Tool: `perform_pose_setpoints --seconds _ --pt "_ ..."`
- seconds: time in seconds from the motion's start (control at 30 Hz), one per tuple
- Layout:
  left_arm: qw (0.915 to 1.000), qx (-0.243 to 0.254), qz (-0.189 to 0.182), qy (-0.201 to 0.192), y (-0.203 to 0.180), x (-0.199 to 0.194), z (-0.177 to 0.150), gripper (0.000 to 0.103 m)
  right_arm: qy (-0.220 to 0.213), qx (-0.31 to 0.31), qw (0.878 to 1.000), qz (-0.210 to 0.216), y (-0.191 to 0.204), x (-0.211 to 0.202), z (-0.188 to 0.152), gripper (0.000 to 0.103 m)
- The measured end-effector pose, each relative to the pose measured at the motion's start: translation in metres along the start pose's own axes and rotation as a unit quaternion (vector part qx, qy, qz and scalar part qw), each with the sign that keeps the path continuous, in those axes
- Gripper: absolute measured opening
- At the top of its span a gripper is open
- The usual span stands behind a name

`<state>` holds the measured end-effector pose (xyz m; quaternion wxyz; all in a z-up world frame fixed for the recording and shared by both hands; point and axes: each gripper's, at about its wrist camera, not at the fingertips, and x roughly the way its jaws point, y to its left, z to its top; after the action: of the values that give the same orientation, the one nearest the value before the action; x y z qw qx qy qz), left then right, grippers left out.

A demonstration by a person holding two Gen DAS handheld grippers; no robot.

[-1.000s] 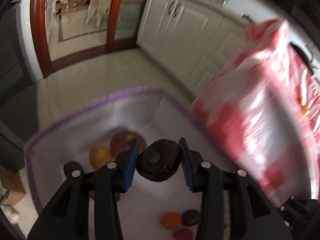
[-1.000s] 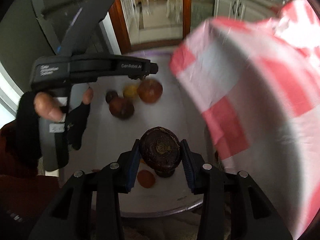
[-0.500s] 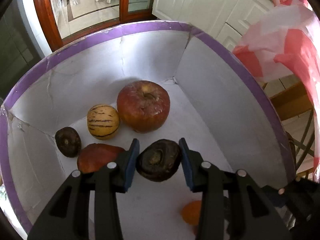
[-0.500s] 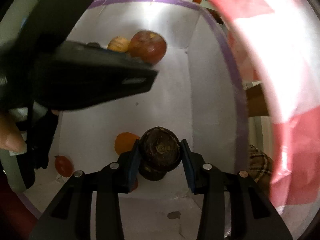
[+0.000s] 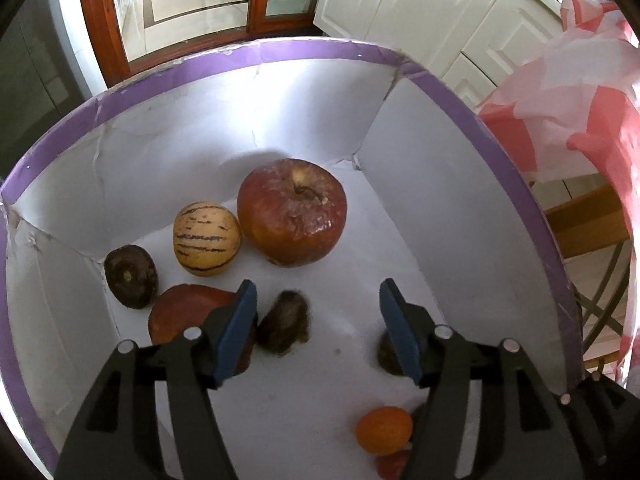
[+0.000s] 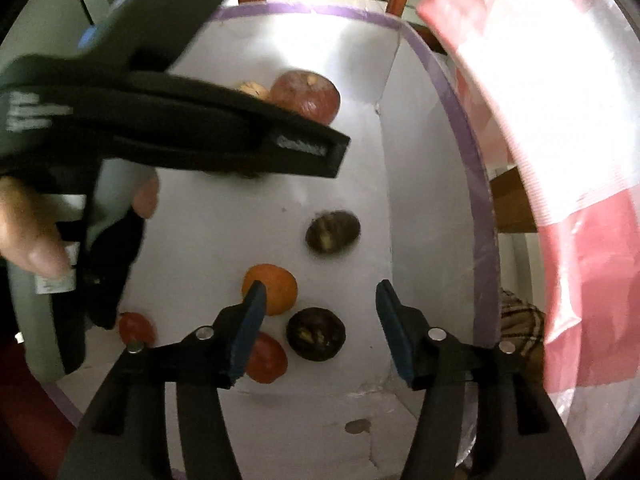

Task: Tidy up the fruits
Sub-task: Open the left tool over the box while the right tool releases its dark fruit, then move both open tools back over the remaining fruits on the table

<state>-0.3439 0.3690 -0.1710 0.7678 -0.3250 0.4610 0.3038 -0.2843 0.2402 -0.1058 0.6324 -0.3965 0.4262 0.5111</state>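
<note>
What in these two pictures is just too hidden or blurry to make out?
- Left view: reddish fruit, partly behind the left claw.
- Left view: dark fruit, mostly behind a claw finger.
- Left view: dropped dark fruit, motion-blurred.
- Right view: striped fruit, mostly behind the other handheld tool.

Each claw consists of two black moulded arms with cut-out slots, joined by silver round-head screws at the pivots, and ends in flat blue pads on the inner faces: left claw (image 5: 318,320), right claw (image 6: 320,320). In the right wrist view, the left unit's body is black over a grey handle, carrying blurred white lettering and a small blue patch. The hand (image 6: 28,236) wears a black fingerless glove.
</note>
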Motion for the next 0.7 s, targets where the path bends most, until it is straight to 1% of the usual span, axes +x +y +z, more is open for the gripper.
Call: perform_pose_setpoints --seconds 0.1,0.2,0.27,0.3,0.33,0.4,0.43,0.47,0.5,0.53,0.57,0.6,0.63,0.67,0.7 --pt "1.0000 -0.004 -0.001 -0.005 0.000 -0.002 0.000 0.069 -0.007 -0.005 1.000 0.002 0.002 -0.007 -0.007 0.056" --pt "1.0000 -0.005 0.006 -0.004 -0.002 -0.003 0.001 0.069 -0.013 -0.008 1.000 0.002 0.004 -0.015 -0.011 0.056" --pt "1.0000 -0.006 0.003 -0.003 -0.006 -0.009 0.003 0.069 -0.025 -0.012 1.000 0.001 0.012 -0.028 -0.017 0.056" --pt "1.0000 -0.006 0.000 -0.006 -0.007 -0.016 0.005 0.069 -0.037 -0.015 0.999 0.002 0.018 -0.043 -0.024 0.056" --pt "0.9997 -0.009 -0.002 -0.022 -0.009 -0.028 0.011 0.069 -0.050 -0.018 0.999 0.004 0.021 -0.055 -0.024 0.056" --pt "0.9975 -0.011 0.009 -0.070 -0.012 -0.056 0.022 0.069 -0.084 -0.029 0.996 0.020 0.023 -0.083 -0.029 0.057" --pt "0.9941 -0.007 0.020 -0.107 -0.016 -0.077 0.030 0.072 -0.106 -0.035 0.993 0.033 0.024 -0.101 -0.033 0.057" --pt "0.9898 -0.005 0.028 -0.140 -0.021 -0.095 0.035 0.075 -0.126 -0.039 0.990 0.044 0.024 -0.118 -0.036 0.060" --pt "0.9835 -0.004 0.037 -0.177 -0.027 -0.116 0.041 0.083 -0.155 -0.043 0.986 0.051 0.023 -0.141 -0.043 0.065" --pt "0.9744 -0.006 0.043 -0.220 -0.035 -0.141 0.046 0.089 -0.176 -0.044 0.982 0.051 0.020 -0.156 -0.050 0.067" --pt "0.9690 -0.007 0.043 -0.243 -0.042 -0.156 0.049 0.093 -0.200 -0.044 0.978 0.048 0.017 -0.175 -0.058 0.069" --pt "0.9605 -0.004 0.034 -0.276 -0.055 -0.179 0.052 0.098 -0.216 -0.040 0.974 0.046 0.013 -0.187 -0.064 0.071" --pt "0.9554 0.002 0.025 -0.294 -0.067 -0.193 0.053 0.101 -0.240 -0.028 0.970 0.035 0.004 -0.208 -0.076 0.072" --pt "0.9520 0.009 0.015 -0.306 -0.078 -0.203 0.053 0.101 -0.255 -0.018 0.967 0.024 -0.005 -0.224 -0.080 0.074" --pt "0.9485 0.028 -0.001 -0.315 -0.098 -0.215 0.053 0.101 -0.274 -0.004 0.962 0.009 -0.016 -0.242 -0.089 0.076"
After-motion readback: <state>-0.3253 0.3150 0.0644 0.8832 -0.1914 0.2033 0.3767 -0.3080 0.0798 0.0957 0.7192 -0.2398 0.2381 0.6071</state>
